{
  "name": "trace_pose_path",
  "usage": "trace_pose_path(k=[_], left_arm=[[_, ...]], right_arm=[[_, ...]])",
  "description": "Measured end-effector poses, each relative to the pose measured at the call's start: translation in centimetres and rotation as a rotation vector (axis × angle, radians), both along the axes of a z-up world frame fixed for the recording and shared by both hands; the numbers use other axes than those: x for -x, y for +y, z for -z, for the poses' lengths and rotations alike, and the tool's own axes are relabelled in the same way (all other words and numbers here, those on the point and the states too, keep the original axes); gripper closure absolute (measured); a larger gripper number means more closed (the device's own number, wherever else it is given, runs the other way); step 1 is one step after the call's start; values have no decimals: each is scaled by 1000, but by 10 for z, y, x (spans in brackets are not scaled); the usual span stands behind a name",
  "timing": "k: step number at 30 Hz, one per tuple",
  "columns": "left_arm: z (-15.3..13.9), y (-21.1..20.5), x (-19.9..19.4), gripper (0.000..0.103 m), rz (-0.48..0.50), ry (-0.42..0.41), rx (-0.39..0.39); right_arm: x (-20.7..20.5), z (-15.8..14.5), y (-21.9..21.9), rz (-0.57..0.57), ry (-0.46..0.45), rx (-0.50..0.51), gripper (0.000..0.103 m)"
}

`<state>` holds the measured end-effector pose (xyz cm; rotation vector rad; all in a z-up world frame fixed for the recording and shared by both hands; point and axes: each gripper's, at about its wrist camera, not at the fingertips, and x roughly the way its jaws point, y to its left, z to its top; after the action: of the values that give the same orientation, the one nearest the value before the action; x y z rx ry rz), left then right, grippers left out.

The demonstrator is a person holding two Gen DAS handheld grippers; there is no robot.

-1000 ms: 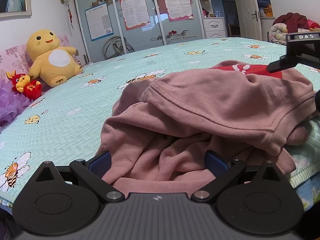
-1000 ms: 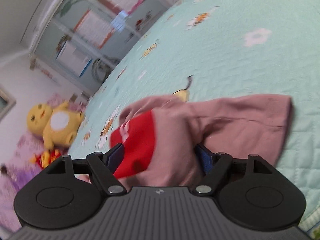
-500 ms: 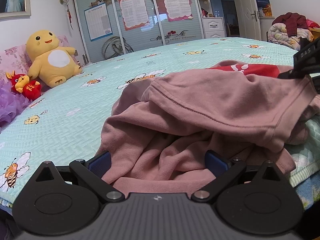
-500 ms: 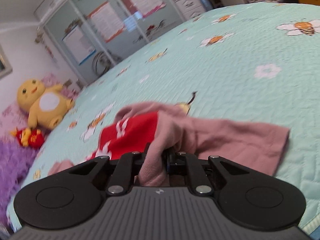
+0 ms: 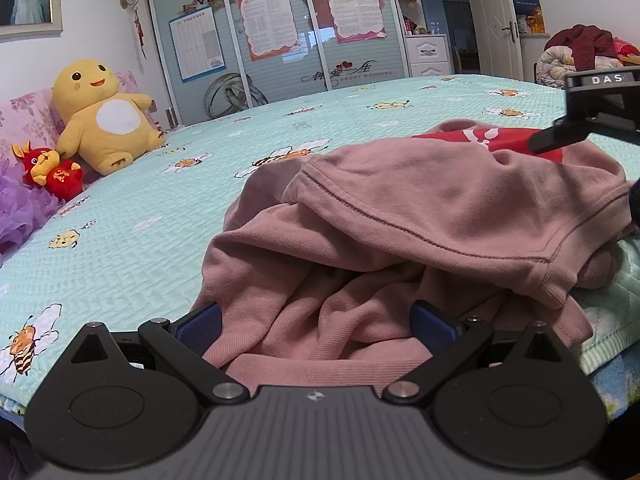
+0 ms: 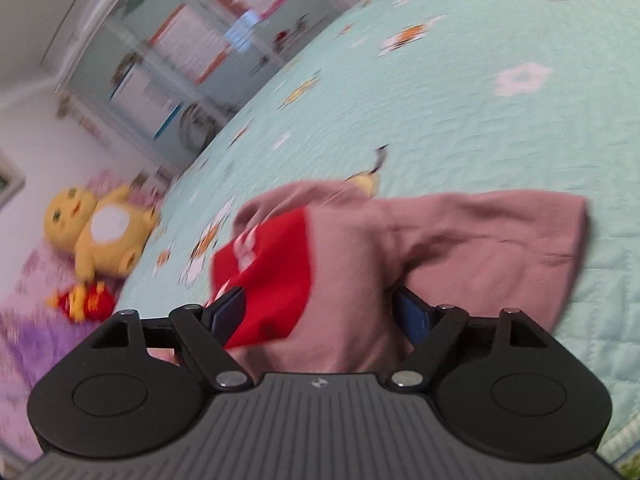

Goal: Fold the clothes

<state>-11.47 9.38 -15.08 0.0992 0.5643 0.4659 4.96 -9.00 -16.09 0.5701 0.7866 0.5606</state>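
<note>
From the left wrist view, one pink garment [image 5: 420,240] lay crumpled in a heap on the near part of the bed [image 5: 160,240], close to its front edge. A red printed patch [image 5: 488,140] showed on the far side of the heap. The left gripper [image 5: 316,322] sat at the near edge of the garment with its jaws wide; loose cloth lay between the two blue pads [image 5: 200,322], but they were not pressing on it. The right gripper [image 5: 560,136] reached in over the far right of the heap. Beyond the garment, at the head of the bed, sat one yellow plush toy [image 5: 100,116] and one small red plush toy [image 5: 52,168], well apart from the garment.

From the right wrist view, which was blurred, the right gripper [image 6: 320,312] had just been opening its jaws, and they stood wide, with the red patch [image 6: 272,276] and pink cloth lying loose between them. One sleeve [image 6: 500,236] stretched out to the right of the heap on the bed [image 6: 440,100].

The step in hand looked like the start: the garment had yet to be spread flat, and neither gripper held it. The next move would likely call for each gripper to close on a clear edge or corner and draw the cloth apart and flat on the bed before any fold.
</note>
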Motion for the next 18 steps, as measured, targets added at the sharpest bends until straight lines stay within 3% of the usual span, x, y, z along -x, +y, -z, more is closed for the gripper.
trace_pose_path(k=[3, 5, 7, 10, 18], left_arm=[[0, 0, 1, 0, 0, 0, 0], [0, 1, 1, 0, 0, 0, 0], [0, 1, 1, 0, 1, 0, 1], [0, 2, 2, 0, 3, -1, 1], [0, 3, 1, 0, 6, -1, 4]], right_arm=[[9, -3, 16, -66, -52, 61, 21], [15, -5, 25, -98, -92, 115, 30], [16, -6, 28, -101, -119, 159, 59], [8, -7, 18, -61, -120, 153, 83], [-10, -6, -19, 87, -74, 52, 86]])
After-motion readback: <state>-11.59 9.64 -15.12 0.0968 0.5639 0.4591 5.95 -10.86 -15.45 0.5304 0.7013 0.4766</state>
